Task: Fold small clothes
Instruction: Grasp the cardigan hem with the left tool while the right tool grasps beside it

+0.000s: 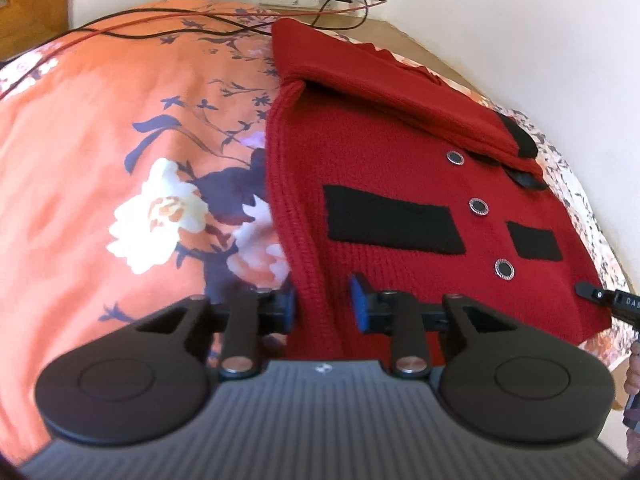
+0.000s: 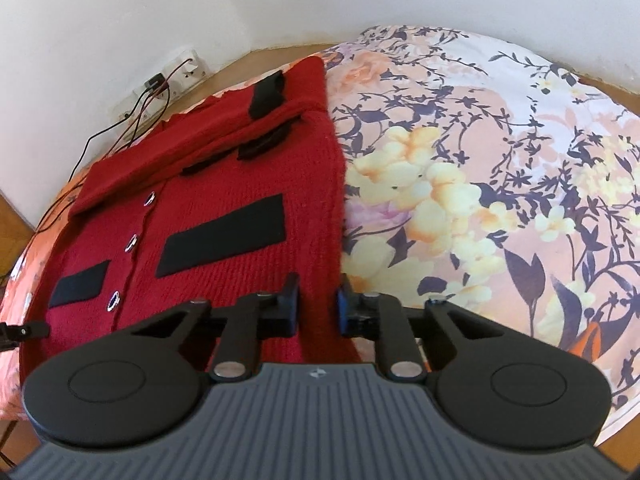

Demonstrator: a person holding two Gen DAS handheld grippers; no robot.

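- Covering the bed (image 2: 480, 168) is a floral sheet, and the red cardigan (image 1: 400, 208) lies flat along one edge, sleeves folded across its chest.
- The left gripper (image 1: 323, 300) sits low at the hem's left corner, jaws apart astride the ribbed edge.
- The right gripper (image 2: 318, 304) sits level at the opposite hem corner, jaws apart around that side edge.

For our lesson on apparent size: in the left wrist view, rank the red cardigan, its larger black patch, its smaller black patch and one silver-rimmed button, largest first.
1. red cardigan
2. larger black patch
3. smaller black patch
4. button

The fisheye stretches shapes, but the gaps are too wide to change this order.
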